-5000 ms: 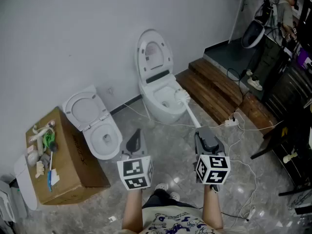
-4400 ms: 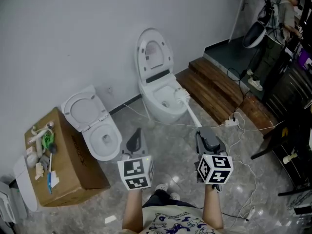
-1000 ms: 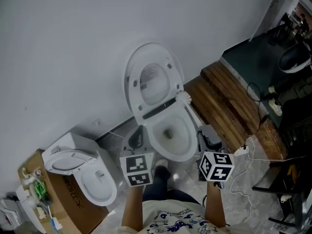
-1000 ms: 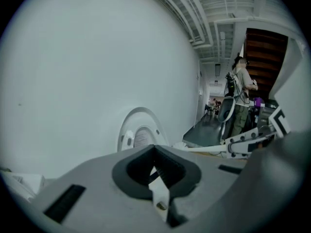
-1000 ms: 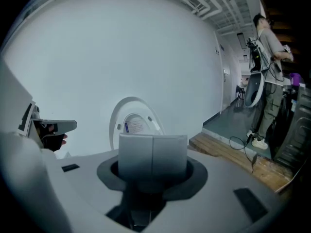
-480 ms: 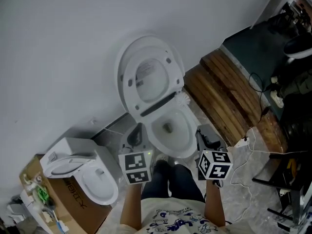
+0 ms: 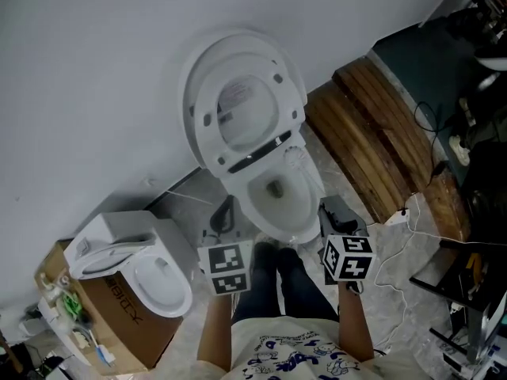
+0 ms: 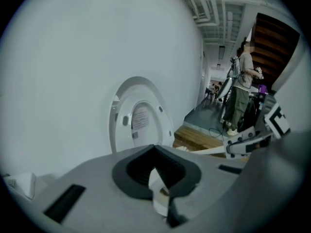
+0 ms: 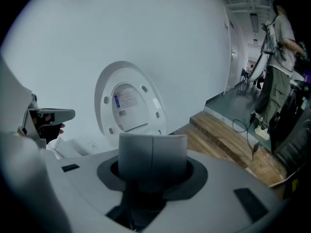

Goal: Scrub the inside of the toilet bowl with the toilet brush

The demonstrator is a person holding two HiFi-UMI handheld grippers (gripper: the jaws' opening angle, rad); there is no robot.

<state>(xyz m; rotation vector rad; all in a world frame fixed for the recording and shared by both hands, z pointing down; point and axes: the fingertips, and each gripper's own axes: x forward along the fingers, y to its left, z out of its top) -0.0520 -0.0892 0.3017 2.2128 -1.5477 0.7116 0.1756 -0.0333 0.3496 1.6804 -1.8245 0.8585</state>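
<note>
The white toilet (image 7: 247, 200) stands against the wall with its lid (image 7: 242, 105) raised. In the head view the brush's white bristle head (image 7: 299, 157) lies at the bowl's right rim. Its handle (image 7: 315, 187) runs back into my right gripper (image 7: 336, 215), which is shut on it. My left gripper (image 7: 225, 212) hangs shut and holding nothing just left of the bowl's front. The left gripper view looks over its jaws (image 8: 155, 152) at the lid (image 8: 138, 120) and shows the right gripper (image 8: 243, 144) with the handle. In the right gripper view the pads (image 9: 153, 154) are pressed together and hide the brush.
A second white toilet (image 7: 154, 279) sits on the floor at left beside a cardboard box (image 7: 119, 323). Wooden steps (image 7: 380, 125) lie right of the toilet. A power strip and cables (image 7: 400, 216) trail on the floor at right. A person (image 8: 240, 96) stands far off.
The view has closed in on the toilet, which now sits right in front of both grippers. The brush head stays at the bowl's right rim, still in the right gripper.
</note>
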